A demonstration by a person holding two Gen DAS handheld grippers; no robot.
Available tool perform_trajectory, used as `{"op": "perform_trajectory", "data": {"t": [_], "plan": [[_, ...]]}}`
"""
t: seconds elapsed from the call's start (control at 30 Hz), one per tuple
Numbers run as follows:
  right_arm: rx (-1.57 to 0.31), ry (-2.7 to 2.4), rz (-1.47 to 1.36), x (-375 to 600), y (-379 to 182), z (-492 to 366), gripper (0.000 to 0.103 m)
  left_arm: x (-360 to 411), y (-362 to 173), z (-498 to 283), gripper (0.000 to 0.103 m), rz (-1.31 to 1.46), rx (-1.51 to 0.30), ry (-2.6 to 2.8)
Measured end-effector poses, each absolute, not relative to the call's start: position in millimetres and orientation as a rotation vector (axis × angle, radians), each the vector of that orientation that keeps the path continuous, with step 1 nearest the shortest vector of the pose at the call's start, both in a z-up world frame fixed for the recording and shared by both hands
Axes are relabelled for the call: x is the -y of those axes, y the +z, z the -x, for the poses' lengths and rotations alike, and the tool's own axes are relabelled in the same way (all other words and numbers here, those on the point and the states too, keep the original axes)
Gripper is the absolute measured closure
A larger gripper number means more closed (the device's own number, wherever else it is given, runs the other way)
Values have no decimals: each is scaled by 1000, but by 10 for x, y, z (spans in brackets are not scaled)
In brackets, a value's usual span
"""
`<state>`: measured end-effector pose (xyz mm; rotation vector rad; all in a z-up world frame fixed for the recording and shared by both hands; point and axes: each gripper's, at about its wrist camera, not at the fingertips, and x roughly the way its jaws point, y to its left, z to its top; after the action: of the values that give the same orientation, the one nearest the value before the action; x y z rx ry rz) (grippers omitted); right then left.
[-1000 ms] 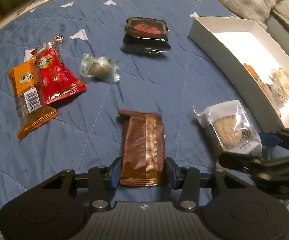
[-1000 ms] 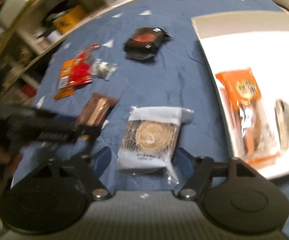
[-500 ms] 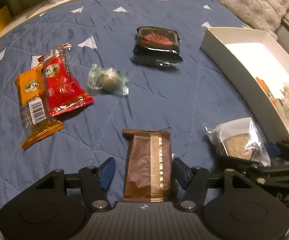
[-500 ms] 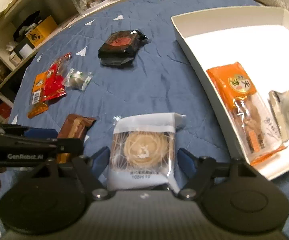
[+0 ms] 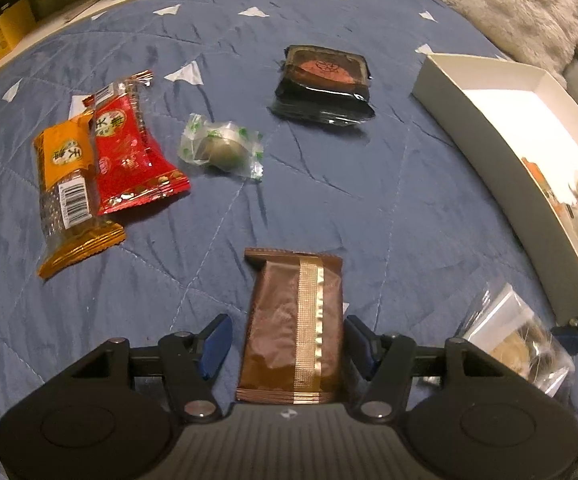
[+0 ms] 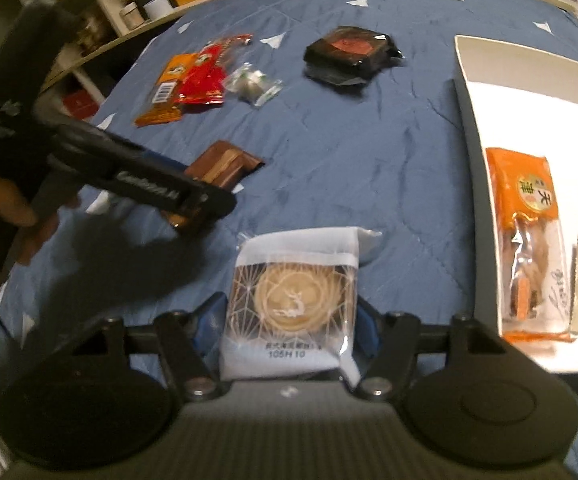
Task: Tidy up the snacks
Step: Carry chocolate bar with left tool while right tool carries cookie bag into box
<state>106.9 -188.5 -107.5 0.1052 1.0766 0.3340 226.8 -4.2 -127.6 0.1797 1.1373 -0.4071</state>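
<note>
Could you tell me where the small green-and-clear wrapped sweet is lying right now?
In the left wrist view, the green-and-clear sweet lies on the blue quilt, left of centre, between the red packet and the black packaged cake.

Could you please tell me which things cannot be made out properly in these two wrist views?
- Left wrist view: the white box holds snacks that glare washes out and the frame edge crops.
- Left wrist view: the clear-wrapped pastry is blurred.
- Right wrist view: the brown wafer pack has its near end hidden behind the left gripper.
- Right wrist view: the person's hand is blurred and cropped.
</note>
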Motion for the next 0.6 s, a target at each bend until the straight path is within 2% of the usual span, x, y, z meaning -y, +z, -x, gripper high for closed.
{"op": "perform_trajectory", "data": {"t": [0.13,0.23,0.3,0.4,0.6], "plan": [[-1091,317,-129,1827,-1094,-1122,23,4,-1287,-2289,44,-128,-1134,-375],[-1077,299,-88,1786,-1106,-1158,23,38,-1290,-2266,46,-150,-1126,-367],[-1077,295,-60,1752,-1121,-1162,23,57,-1284,-2257,53,-155,-1117,-366],[-1076,295,-12,1726,-1164,-1163,31,15,-1250,-2256,60,-116,-1109,-353],[-1047,328,-60,1816,-1098,-1160,34,-97,-1130,-2212,60,-36,-1079,-334]]}}
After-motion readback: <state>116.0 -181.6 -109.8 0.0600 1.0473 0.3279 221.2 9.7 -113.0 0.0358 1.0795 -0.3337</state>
